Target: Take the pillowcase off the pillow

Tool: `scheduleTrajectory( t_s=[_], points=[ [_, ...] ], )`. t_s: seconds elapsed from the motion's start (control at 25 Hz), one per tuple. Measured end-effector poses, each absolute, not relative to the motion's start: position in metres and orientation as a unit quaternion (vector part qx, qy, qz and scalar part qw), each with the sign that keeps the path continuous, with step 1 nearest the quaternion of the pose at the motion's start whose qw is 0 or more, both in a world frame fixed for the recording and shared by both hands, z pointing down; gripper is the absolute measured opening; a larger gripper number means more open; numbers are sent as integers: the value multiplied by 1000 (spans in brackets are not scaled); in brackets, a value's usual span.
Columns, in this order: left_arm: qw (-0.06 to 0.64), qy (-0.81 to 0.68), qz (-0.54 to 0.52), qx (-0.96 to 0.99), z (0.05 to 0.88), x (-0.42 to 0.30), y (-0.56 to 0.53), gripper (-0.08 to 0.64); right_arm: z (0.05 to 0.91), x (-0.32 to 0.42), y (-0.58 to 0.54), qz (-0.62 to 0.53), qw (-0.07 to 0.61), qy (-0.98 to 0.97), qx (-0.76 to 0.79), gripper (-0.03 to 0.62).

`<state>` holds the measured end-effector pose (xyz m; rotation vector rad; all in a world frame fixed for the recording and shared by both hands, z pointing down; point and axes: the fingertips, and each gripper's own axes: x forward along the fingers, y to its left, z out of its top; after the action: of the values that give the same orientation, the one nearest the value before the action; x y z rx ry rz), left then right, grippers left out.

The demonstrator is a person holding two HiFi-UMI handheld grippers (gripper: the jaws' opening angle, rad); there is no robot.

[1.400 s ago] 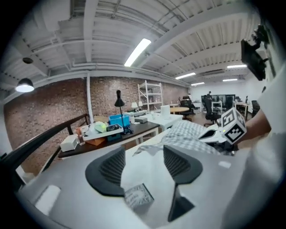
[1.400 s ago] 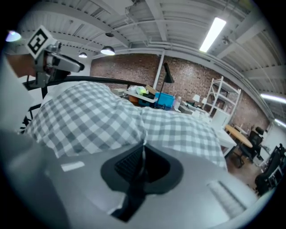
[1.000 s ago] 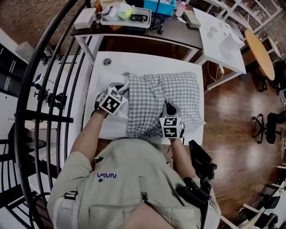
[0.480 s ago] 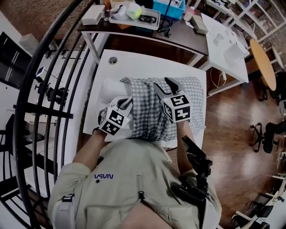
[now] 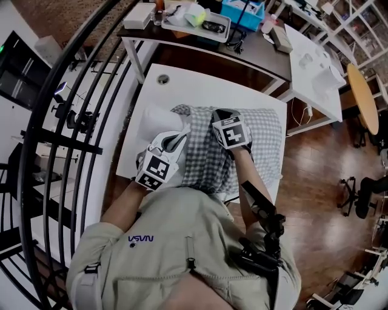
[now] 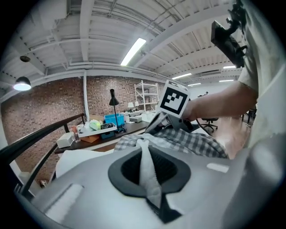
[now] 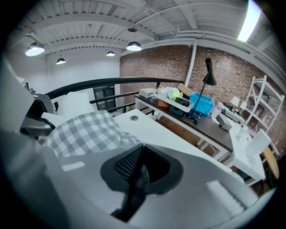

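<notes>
A pillow in a grey checked pillowcase [image 5: 212,160] lies on the white table [image 5: 200,85]. The bare white pillow [image 5: 159,118] sticks out of the pillowcase at its left end. My left gripper [image 5: 180,132] sits where white meets checked. In the left gripper view it [image 6: 144,143] is shut on a white fold of the pillow [image 6: 147,172], with the pillowcase [image 6: 192,138] beyond. My right gripper [image 5: 217,113] is at the pillowcase's far edge. In the right gripper view it [image 7: 142,150] is shut with a thin fold of cloth in it, and the pillowcase [image 7: 85,129] lies to its left.
A black curved railing [image 5: 73,115] runs down the left side. Behind the table stands a dark desk [image 5: 242,45] with a tray [image 5: 197,15] and a blue box [image 5: 242,9]. White tables [image 5: 315,66] and a round wooden table [image 5: 364,91] stand at the right on wood floor.
My right gripper left the pillow's near edge, lifted, and came down shut at the pillowcase's far edge. The left gripper closed on the white pillow. The checked cloth looks more bunched.
</notes>
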<state>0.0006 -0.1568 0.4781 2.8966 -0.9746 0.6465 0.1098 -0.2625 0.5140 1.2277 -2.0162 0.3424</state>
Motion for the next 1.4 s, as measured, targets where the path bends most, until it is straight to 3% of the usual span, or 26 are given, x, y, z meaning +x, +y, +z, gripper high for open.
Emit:
scheduleTrajectory(
  t_s=[0.16, 0.4, 0.56, 0.68, 0.8, 0.88, 1.08, 1.4],
  points=[
    [6, -325, 148, 934, 442, -15, -158, 15, 486, 149, -274, 93, 344, -755, 551, 9],
    [93, -346, 52, 932, 413, -49, -173, 14, 466, 218, -269, 59, 329, -696, 636, 8],
    [124, -356, 61, 924, 434, -59, -200, 14, 478, 248, -267, 77, 315, -671, 667, 8],
    [163, -357, 92, 915, 476, -52, -227, 14, 508, 252, -269, 97, 342, -660, 662, 8],
    [146, -359, 142, 911, 507, -42, -244, 21, 524, 241, -276, 93, 350, -674, 643, 9],
    [129, -353, 161, 913, 513, -35, -252, 65, 517, 237, -280, 79, 329, -689, 641, 20],
    [85, -339, 167, 922, 489, -39, -250, 176, 480, 222, -258, 91, 229, -715, 654, 123],
    [53, -232, 238, 942, 509, -37, -123, 248, 476, 141, -144, 141, 174, -753, 618, 124]
  ],
)
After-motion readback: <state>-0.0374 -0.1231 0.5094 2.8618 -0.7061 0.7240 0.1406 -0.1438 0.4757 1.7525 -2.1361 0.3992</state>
